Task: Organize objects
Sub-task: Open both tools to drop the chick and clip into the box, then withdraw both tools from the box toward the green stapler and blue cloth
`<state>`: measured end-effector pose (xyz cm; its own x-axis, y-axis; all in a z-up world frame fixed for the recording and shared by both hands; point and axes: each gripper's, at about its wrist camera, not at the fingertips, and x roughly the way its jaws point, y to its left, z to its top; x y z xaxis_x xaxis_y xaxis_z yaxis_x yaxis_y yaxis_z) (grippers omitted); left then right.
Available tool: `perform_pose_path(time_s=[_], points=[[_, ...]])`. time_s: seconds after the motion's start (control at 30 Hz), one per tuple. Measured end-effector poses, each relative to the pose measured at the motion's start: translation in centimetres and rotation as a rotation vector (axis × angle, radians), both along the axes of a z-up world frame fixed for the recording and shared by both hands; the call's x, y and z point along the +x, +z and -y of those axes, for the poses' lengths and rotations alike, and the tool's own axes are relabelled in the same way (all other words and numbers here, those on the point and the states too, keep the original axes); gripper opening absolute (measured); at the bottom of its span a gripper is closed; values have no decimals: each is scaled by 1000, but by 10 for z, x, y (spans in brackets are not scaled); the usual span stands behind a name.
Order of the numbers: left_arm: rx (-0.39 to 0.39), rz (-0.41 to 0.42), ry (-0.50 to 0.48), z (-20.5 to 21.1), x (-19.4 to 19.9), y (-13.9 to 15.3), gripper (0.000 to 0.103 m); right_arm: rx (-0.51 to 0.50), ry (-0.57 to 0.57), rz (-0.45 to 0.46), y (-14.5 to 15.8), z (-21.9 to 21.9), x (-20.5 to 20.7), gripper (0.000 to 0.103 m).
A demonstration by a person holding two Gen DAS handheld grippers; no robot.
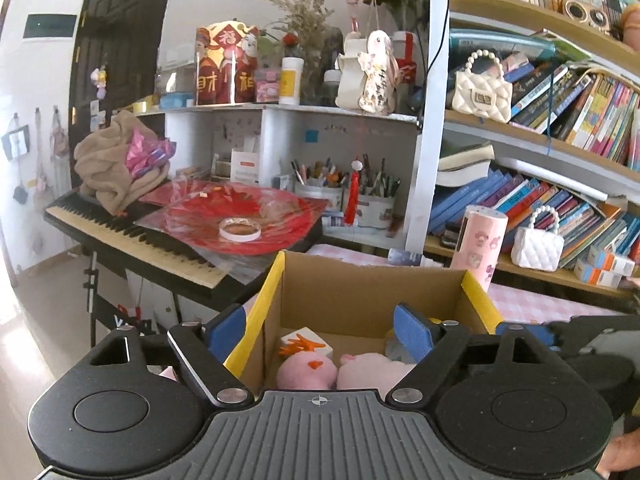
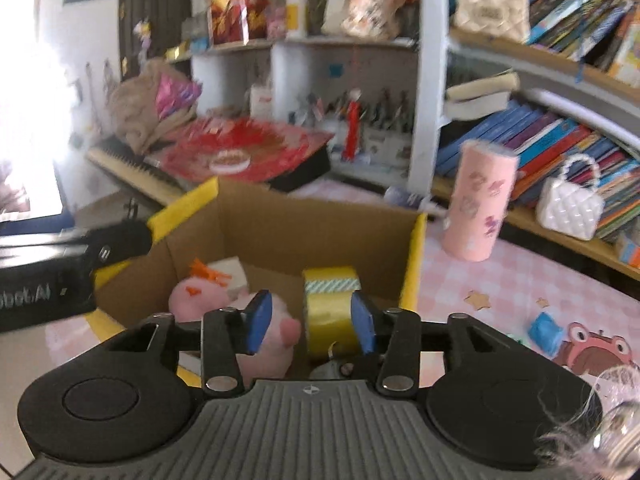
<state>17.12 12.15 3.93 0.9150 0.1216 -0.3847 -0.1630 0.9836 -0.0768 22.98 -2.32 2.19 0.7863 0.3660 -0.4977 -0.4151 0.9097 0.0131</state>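
An open cardboard box [image 1: 360,284] with yellow-taped edges stands on the pink checked table; it also shows in the right wrist view [image 2: 280,224]. Inside lie pink plush toys [image 1: 308,372], a white block with orange marks [image 1: 308,340] and a yellow tape roll [image 2: 330,300]. My left gripper [image 1: 320,332] is open, its fingers straddling the box's left wall. My right gripper [image 2: 312,320] is open above the box, with the yellow tape roll and a plush toy [image 2: 276,332] between its fingers, apart from the pads. The right gripper also shows at the right edge of the left view [image 1: 560,336].
A pink patterned cylinder [image 2: 478,204] stands behind the box to the right. A keyboard [image 1: 132,240] with a red plate [image 1: 236,216] and tape ring stands left. Bookshelves [image 1: 540,140] with white handbags lie behind. Small star pieces [image 2: 478,300] and a blue item [image 2: 544,328] lie on the table.
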Motion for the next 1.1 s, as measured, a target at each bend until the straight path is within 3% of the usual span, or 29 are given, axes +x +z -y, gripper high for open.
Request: perform_pose_path(time_s=[0.3, 0.77, 1.1], points=[[-24, -20, -21, 8, -41, -4, 87, 18, -72, 50, 8, 23, -43, 43], [-68, -196, -92, 25, -94, -43, 89, -57, -141, -98, -36, 49, -132, 49], [-40, -249, -192, 47, -115, -51, 89, -34, -247, -139, -49, 66, -169, 52]])
